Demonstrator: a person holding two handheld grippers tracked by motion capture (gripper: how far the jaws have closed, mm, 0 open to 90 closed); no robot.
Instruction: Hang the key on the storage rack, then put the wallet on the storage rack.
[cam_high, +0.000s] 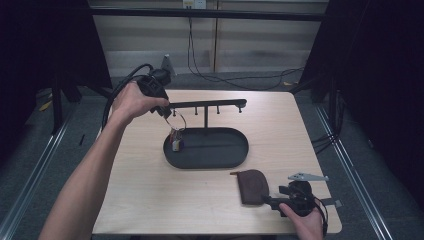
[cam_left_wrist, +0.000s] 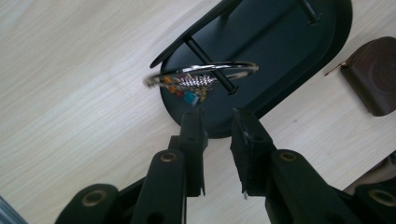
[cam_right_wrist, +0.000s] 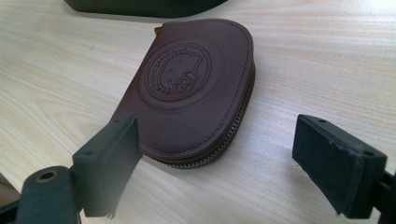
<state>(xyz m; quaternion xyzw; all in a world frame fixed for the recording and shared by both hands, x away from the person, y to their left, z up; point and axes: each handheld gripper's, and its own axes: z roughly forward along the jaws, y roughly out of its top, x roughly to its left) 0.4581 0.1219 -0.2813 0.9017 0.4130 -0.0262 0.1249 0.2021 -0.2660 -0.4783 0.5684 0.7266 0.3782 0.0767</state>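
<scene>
Left gripper (cam_left_wrist: 217, 114): jaws narrow, empty, just below bracelet (cam_left_wrist: 201, 74) hanging on stand (cam_high: 206, 106) | Right gripper (cam_right_wrist: 215, 154): jaws wide, empty, at brown pouch (cam_right_wrist: 196, 88) lying on table (cam_high: 150, 190)

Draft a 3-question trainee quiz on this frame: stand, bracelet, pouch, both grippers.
1. True or false: the bracelet hangs from a peg of the stand.
2. Which gripper faces the pouch? A) left gripper B) right gripper
3. Fill in: the pouch lies flat on the ____, outside the stand's tray.

Key
1. True. It hangs on a peg under the bar, with the left gripper's jaws slightly apart just short of it and not touching.
2. B. Its jaws are spread wide, one on each side of the pouch, not touching it.
3. table.
</scene>
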